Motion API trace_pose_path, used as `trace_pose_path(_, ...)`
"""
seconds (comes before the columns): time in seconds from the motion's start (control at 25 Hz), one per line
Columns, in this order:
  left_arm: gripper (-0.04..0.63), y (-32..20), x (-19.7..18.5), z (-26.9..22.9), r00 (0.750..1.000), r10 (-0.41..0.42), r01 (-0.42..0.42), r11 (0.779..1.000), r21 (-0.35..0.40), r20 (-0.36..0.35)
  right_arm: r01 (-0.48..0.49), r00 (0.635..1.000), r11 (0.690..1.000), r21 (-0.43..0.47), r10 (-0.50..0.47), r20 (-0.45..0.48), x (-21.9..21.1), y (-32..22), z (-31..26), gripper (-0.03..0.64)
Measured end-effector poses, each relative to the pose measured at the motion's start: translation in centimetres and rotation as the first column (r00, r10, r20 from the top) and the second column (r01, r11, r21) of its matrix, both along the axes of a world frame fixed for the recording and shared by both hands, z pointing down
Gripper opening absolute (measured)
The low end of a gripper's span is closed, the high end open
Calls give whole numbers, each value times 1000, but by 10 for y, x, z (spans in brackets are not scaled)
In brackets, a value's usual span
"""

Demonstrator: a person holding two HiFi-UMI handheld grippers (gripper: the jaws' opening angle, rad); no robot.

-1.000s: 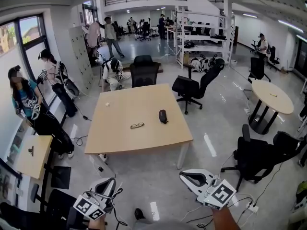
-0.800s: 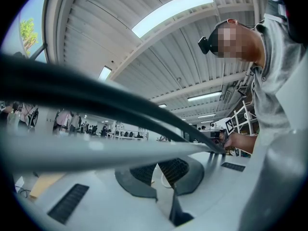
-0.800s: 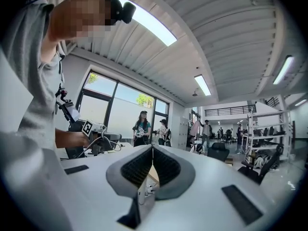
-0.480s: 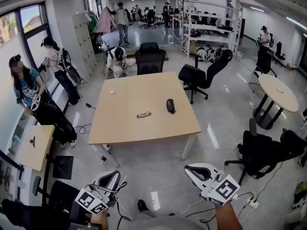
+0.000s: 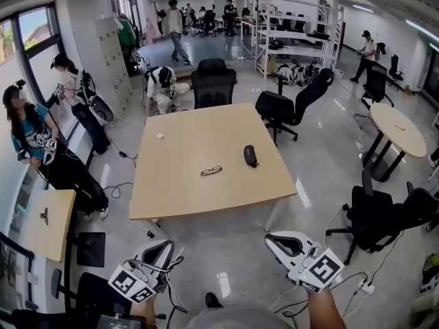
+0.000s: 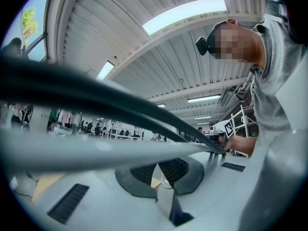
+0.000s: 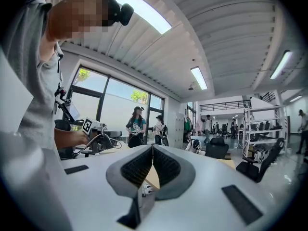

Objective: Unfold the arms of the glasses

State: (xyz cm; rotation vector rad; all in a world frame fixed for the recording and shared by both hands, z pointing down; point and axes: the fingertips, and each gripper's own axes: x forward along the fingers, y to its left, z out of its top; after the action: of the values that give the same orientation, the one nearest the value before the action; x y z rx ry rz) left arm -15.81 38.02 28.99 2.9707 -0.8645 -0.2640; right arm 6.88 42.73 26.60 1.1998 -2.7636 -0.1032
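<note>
The glasses (image 5: 211,171) lie folded near the middle of the light wooden table (image 5: 171,190), with a dark oval case (image 5: 250,155) to their right. Both grippers are held low in front of the person, well short of the table's near edge. In the head view my left gripper (image 5: 160,251) is at the bottom left and my right gripper (image 5: 276,239) at the bottom right. The left gripper view shows the left gripper (image 6: 158,165) with its pads together and nothing between them. In the right gripper view the right gripper (image 7: 153,149) is shut and empty.
Black office chairs (image 5: 214,81) stand behind the table and at the right (image 5: 374,218). A round table (image 5: 399,130) is far right and a small desk (image 5: 42,219) at the left. People (image 5: 27,136) stand by the left windows. Cables lie on the floor (image 5: 154,235).
The view has closed in on the table, which now sits lower and larger in the frame. Both grippers came forward with it and stayed shut.
</note>
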Motion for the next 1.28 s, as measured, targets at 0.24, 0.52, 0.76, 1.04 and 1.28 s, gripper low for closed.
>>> trace_pose_path(0.24, 8, -53, -11, 12, 997, 39, -41, 999, 26, 69, -50, 999, 999, -5, 50, 0, -20, -42, 7, 8)
trace_pose_path(0.52, 8, -101, -15, 22, 990, 103, -107, 993, 44, 95, -109, 994, 994, -24, 109, -2, -33, -78, 23, 8)
trace_pose_path(0.76, 8, -128, -14, 33, 983, 134, -143, 987, 68, 124, -111, 994, 993, -40, 110, -15, -53, -107, 34, 8)
trace_pose_path(1.04, 8, -161, -12, 18, 986, 134, -142, 987, 77, 101, -81, 995, 995, -57, 77, -61, -67, -143, 25, 8)
trace_pose_path(1.28, 8, -208, -1, 18, 987, 119, -124, 991, 45, 110, -43, 998, 995, -95, 39, -53, -61, -198, 30, 8)
